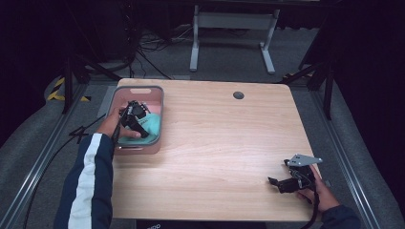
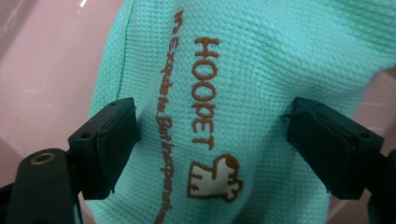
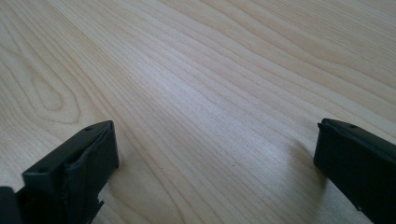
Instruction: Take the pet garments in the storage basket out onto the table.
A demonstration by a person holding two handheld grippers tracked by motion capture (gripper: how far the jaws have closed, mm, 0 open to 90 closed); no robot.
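At the table's (image 1: pixel 215 143) left edge, toward the far corner, a pink basket (image 1: pixel 160 125) is sitting with a mint-green waffle-weave cloth (image 1: pixel 152 125) lying inside it. The person's left hand (image 1: pixel 111 125), coming out of a dark sleeve with a white stripe (image 1: pixel 88 181), is reaching over the basket's near left rim and holding the left gripper (image 1: pixel 136 116) down among the cloth. In the left gripper view the cloth (image 2: pixel 261 70) is lying right under the jaws, which are standing spread, one on each side of a brown printed line reading "HOOPET" (image 2: pixel 205 93) and a small brown-and-white picture (image 2: pixel 215 179) below it; the pads are not pressing the fabric together. Pink basket wall (image 2: pixel 42 70) is showing beside the cloth.

Over at the near right corner of the table, the right hand (image 1: pixel 322 193) is resting the right gripper (image 1: pixel 279 183) low over the bare wood, with its grey three-cornered plate (image 1: pixel 302 160) on top. In the right gripper view its jaws are standing wide apart, with wood grain (image 3: pixel 210 93) lying between them.
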